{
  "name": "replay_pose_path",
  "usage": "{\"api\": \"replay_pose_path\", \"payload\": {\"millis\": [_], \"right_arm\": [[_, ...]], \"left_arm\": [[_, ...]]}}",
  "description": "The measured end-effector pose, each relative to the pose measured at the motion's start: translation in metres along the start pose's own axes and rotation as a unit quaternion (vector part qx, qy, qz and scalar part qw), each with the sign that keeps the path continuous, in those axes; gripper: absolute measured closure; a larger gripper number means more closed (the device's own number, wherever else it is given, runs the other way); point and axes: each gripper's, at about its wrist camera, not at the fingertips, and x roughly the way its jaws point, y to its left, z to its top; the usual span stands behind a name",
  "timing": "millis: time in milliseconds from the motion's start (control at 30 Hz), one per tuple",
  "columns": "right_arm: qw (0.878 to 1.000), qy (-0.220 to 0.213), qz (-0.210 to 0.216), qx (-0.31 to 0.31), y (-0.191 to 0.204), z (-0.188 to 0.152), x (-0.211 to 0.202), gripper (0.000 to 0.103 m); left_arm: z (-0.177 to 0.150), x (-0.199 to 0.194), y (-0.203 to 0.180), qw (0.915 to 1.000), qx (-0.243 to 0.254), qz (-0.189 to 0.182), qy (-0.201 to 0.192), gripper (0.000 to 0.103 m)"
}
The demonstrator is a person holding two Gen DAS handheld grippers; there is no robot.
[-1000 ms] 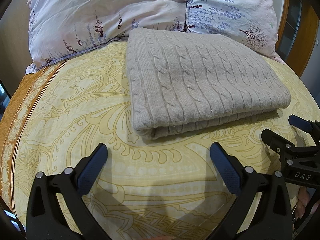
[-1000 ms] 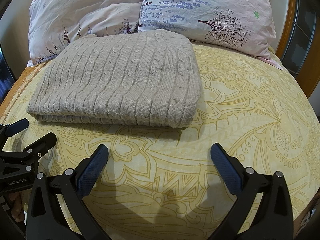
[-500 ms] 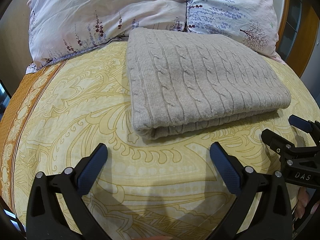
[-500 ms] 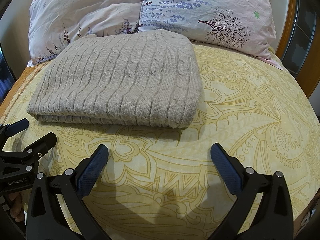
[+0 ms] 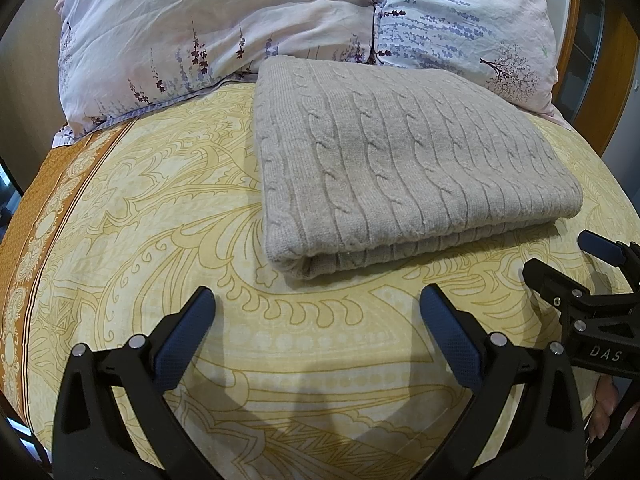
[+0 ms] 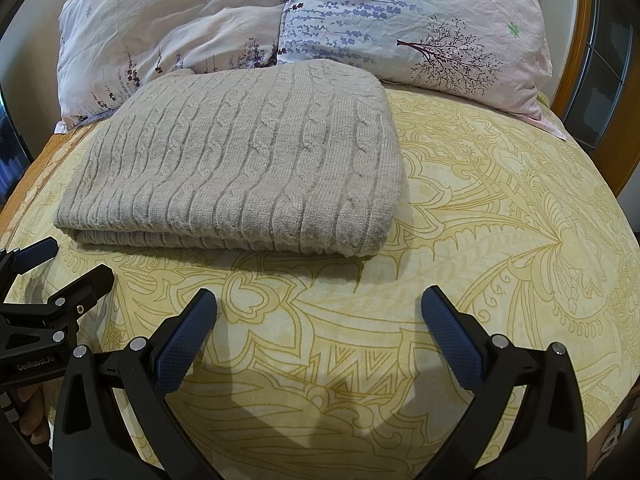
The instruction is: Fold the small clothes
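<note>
Sweater (image 5: pixel 400 168) lies folded flat mid-bed, far edge against the pillows (image 5: pixel 224 28), looks done to me; I hold left gripper (image 5: pixel 316 328) and right gripper (image 6: pixel 320 328) back over bare sheet (image 6: pixel 500 208), fingers wide, gripping nothing, clear of it

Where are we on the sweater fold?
Done: the sweater lies folded into a neat rectangle on the bedspread, its far edge against the pillows.
In hand: nothing. The left gripper and right gripper are both open, short of the sweater, touching no cloth.
Left: no other garment is in view, so the fold looks finished.
</note>
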Motion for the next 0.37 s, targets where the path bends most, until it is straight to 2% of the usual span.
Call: {"api": "replay_pose_path", "payload": {"millis": [367], "right_arm": [[1.000,0.000,0.000,0.000,0.0000,0.0001,0.0000,0.001]], "left_arm": [[-0.0002,0.0000,0.0008,1.0000,0.000,0.000,-0.001,0.002]]}}
